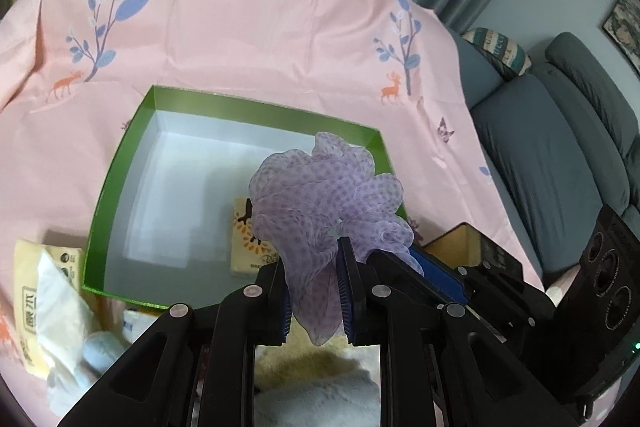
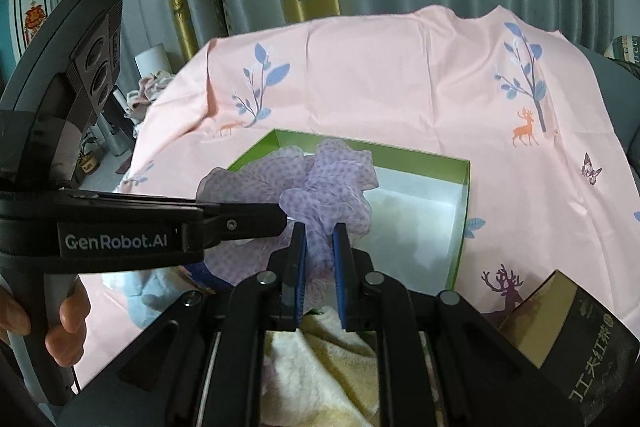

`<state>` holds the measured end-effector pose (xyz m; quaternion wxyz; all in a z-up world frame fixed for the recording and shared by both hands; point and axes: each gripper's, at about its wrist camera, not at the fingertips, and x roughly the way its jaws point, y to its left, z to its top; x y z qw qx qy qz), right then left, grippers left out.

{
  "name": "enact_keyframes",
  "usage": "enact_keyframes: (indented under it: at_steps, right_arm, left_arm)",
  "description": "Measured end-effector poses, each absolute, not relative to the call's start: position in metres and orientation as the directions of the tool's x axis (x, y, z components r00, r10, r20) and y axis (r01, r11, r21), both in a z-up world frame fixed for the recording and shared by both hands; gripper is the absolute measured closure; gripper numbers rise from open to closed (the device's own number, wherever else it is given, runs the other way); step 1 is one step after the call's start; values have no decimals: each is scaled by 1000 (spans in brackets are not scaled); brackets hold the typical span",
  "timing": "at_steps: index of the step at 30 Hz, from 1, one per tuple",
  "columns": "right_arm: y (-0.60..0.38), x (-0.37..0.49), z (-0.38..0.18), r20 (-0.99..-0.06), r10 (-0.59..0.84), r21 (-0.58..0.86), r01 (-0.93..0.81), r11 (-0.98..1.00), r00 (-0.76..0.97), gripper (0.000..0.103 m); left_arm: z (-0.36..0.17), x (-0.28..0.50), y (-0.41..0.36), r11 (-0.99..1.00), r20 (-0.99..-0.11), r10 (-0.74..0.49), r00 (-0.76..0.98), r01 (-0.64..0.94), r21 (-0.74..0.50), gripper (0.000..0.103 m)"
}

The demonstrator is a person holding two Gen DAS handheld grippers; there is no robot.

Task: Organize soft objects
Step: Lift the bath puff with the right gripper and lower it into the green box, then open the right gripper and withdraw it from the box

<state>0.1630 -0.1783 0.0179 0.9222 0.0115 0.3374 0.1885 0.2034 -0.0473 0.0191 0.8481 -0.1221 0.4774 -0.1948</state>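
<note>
A lilac dotted mesh bath pouf [image 1: 320, 195] hangs above the near right part of an open green box [image 1: 120, 171] with a white inside. My left gripper [image 1: 314, 267] is shut on the pouf's lower part. My right gripper [image 2: 319, 243] is also shut on the same pouf [image 2: 320, 183], beside the left one. In the right wrist view the left gripper [image 2: 280, 219] comes in from the left. A small yellow tissue pack [image 1: 246, 239] lies inside the box at its near edge.
A pink printed cloth [image 1: 248, 39] covers the table. A yellow tissue pack with white tissue [image 1: 44, 279] and pale soft items lie at the near left. A dark box [image 2: 572, 339] stands at the near right. A yellow fluffy cloth [image 2: 324, 359] lies below the grippers. A grey sofa [image 1: 544, 155] is on the right.
</note>
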Motion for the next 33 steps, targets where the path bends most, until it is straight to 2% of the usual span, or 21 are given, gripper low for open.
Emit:
enact_keyframes:
  at_steps: [15, 19, 21, 22, 23, 25, 30, 33]
  right_arm:
    - [-174, 194, 0, -680, 309, 122, -312, 942, 665, 88]
    - [-180, 197, -2, -681, 273, 107, -277, 955, 679, 73]
    - [-186, 199, -2, -682, 269, 121, -259, 958, 680, 69]
    - [-189, 198, -2, -680, 267, 126, -250, 960, 683, 66]
    - [-191, 196, -1, -676, 265, 129, -244, 961, 688, 66]
    - [-196, 191, 3, -662, 268, 138, -238, 962, 700, 63]
    - [-207, 172, 18, -619, 268, 144, -229, 963, 738, 56]
    - [-216, 153, 27, -598, 273, 149, -230, 962, 753, 47]
  left_arm:
    - [-4, 233, -48, 912, -796, -407, 448, 150, -382, 84]
    - [-6, 238, -42, 925, -809, -372, 456, 106, -366, 82]
    - [-7, 240, -37, 931, -817, -352, 456, 82, -355, 64]
    - [-7, 241, -34, 935, -821, -337, 461, 66, -347, 43]
    - [-7, 240, -32, 937, -820, -331, 468, 59, -344, 26]
    - [-4, 237, -28, 938, -814, -323, 482, 50, -343, 21]
    - [7, 226, -16, 942, -812, -305, 499, 33, -334, 21]
    - [13, 213, -12, 945, -809, -301, 504, 44, -324, 21]
